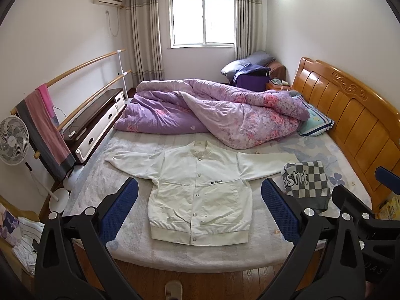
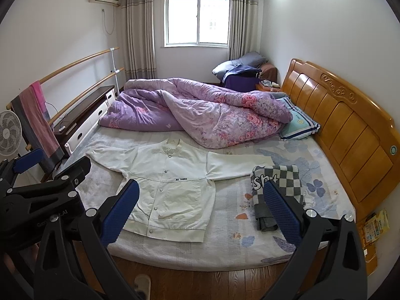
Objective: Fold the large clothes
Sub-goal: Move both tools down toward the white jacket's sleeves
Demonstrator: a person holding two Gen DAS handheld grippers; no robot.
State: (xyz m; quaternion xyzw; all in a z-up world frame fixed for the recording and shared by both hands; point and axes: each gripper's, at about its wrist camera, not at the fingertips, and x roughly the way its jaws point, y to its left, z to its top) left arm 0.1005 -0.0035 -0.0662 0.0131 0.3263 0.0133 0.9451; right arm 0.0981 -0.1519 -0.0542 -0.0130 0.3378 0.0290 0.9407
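Observation:
A white snap-button jacket (image 1: 200, 190) lies flat and face up on the bed, sleeves spread to both sides; it also shows in the right wrist view (image 2: 170, 187). A folded grey-and-white checkered garment (image 1: 306, 181) lies at the end of the jacket's right sleeve, also seen in the right wrist view (image 2: 277, 182). My left gripper (image 1: 200, 212) is open and empty, held above the near bed edge over the jacket. My right gripper (image 2: 201, 212) is open and empty, a little to the right, between jacket and checkered garment. Each gripper shows at the edge of the other's view.
A rumpled purple floral quilt (image 1: 212, 110) fills the far half of the bed. A pillow (image 1: 316, 122) lies by the wooden headboard (image 1: 350, 110). A low cabinet (image 1: 97, 120), a rail with towels (image 1: 45, 127) and a fan (image 1: 12, 140) stand at the left. Wooden floor runs along the near edge.

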